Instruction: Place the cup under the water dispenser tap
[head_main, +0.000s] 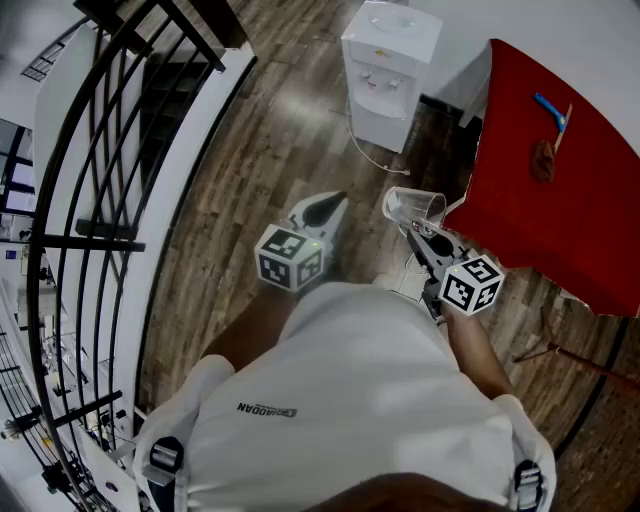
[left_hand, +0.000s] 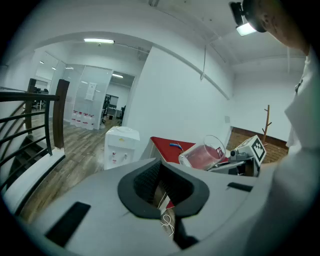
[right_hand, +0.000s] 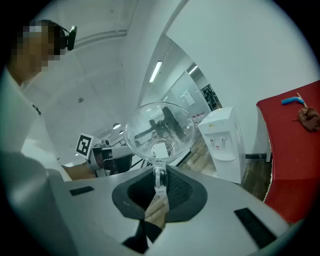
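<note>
Your right gripper is pinching a clear glass cup by its edge. In the head view the cup lies tilted on its side in the air above the wooden floor, just beside the corner of the red table. It is well apart from the white water dispenser, which stands against the wall ahead of you. Your left gripper hangs beside it to the left, its tip narrowed to a point. A black railing runs along your left.

In the left gripper view, your left gripper's jaws are pressed together with nothing between them; only floor shows through the slit. Past them you see the dispenser on the left. The red table is in the middle, and the cup is in the right gripper on the right.

In the right gripper view, your right gripper has its jaws nearly closed on the thin glass wall of the cup, which stands up from them with its round opening facing the camera. The dispenser is to the right of the cup and farther off. The red table fills the right edge.
</note>
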